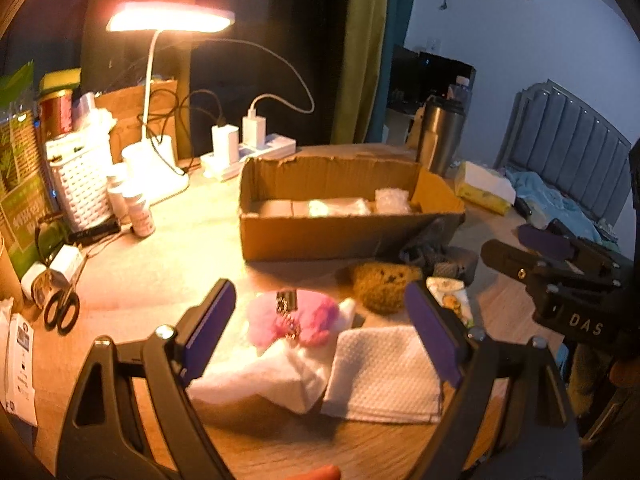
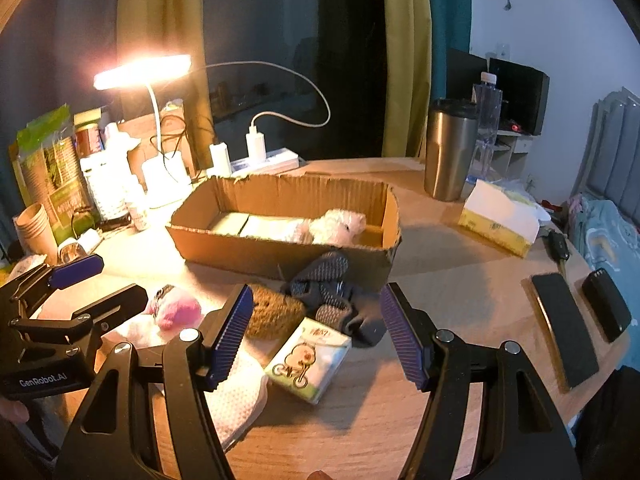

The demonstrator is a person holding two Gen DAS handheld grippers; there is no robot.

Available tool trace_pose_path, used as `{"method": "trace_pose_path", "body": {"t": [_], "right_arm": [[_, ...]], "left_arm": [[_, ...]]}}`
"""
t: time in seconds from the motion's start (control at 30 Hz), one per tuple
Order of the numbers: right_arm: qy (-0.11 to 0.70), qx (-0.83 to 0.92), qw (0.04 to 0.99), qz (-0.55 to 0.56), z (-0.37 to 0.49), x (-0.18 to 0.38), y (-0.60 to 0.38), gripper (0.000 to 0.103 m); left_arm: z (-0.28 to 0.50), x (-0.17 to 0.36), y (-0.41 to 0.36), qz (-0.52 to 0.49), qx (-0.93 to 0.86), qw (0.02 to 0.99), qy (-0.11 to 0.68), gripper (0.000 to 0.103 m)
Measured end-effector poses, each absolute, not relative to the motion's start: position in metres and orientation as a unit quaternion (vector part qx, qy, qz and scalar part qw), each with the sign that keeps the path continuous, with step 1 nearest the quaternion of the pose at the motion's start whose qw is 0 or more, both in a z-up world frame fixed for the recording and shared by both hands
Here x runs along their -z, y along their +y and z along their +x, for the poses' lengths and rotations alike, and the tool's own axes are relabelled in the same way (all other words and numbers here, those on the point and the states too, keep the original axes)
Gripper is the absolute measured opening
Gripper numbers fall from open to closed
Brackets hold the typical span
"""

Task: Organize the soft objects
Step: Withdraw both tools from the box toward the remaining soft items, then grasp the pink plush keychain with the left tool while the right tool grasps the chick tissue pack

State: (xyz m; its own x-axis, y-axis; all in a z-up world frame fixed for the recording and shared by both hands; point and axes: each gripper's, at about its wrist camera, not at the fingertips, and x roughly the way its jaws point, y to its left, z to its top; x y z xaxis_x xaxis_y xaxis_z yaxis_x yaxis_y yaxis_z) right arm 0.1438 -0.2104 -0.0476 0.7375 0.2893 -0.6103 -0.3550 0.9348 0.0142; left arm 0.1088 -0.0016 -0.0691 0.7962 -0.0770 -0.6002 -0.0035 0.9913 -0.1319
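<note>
My left gripper (image 1: 320,328) stands open above a pink plush keychain (image 1: 296,318), a crumpled white cloth (image 1: 260,380) and a folded white towel (image 1: 384,372), holding nothing. My right gripper (image 2: 316,334) is open too, hovering over a small tissue pack (image 2: 310,360), a brown knitted sponge (image 2: 272,314) and dark grey socks (image 2: 328,284). Behind them sits an open cardboard box (image 2: 280,254) with a white plush toy (image 2: 338,226) and pale folded items inside. The left gripper (image 2: 76,280) shows at the right wrist view's left edge, and the right gripper (image 1: 532,248) at the left wrist view's right edge.
A lit desk lamp (image 1: 168,20), power strip with chargers (image 1: 248,152), white basket (image 1: 80,184), small bottles and scissors (image 1: 62,312) crowd the table's left. A steel tumbler (image 2: 448,152), tissue box (image 2: 496,220) and two phones (image 2: 564,328) lie to the right. A bed (image 1: 560,196) stands beyond.
</note>
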Motion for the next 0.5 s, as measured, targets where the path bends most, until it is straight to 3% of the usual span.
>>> {"method": "trace_pose_path", "body": {"t": [0.5], "right_arm": [[0.355,-0.176,0.916,-0.062,0.137,0.08,-0.195,0.069]], "left_arm": [[0.103,0.107,0.019,-0.073,0.004,0.932,0.355,0.088]]}}
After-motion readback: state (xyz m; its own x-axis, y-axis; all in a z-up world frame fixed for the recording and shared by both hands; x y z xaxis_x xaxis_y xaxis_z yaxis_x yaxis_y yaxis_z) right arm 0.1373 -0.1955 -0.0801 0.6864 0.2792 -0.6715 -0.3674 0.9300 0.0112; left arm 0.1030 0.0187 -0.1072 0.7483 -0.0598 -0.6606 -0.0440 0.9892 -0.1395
